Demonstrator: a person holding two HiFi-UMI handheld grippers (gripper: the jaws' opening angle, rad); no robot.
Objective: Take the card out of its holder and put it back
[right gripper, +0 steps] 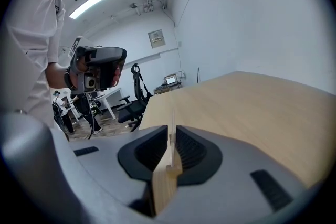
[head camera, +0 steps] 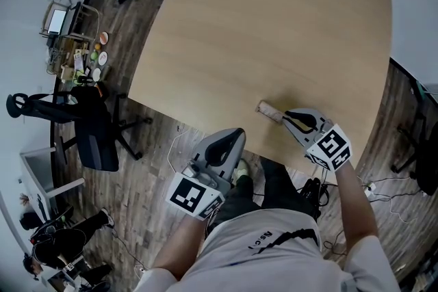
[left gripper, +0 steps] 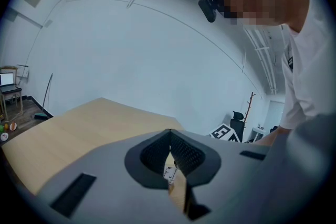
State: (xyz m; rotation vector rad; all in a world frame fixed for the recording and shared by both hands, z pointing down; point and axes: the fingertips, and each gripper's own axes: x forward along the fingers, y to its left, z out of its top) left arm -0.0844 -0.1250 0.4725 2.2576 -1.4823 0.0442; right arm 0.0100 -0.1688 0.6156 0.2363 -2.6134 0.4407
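A small tan card holder lies on the light wooden table near its front edge. My right gripper rests on the table with its tips right at the holder. In the right gripper view a thin card stands edge-on in the narrow slit between the right gripper's jaws, and the pads look slightly off it. Light wood fills the slit lower down; I cannot tell holder from table there. My left gripper hangs off the table's front edge above the floor, shut with nothing in it.
A black office chair and a cluttered shelf stand on the dark wood floor to the left. Cables lie on the floor at the right. Most of the tabletop stretches away beyond the holder. The person's legs are under the front edge.
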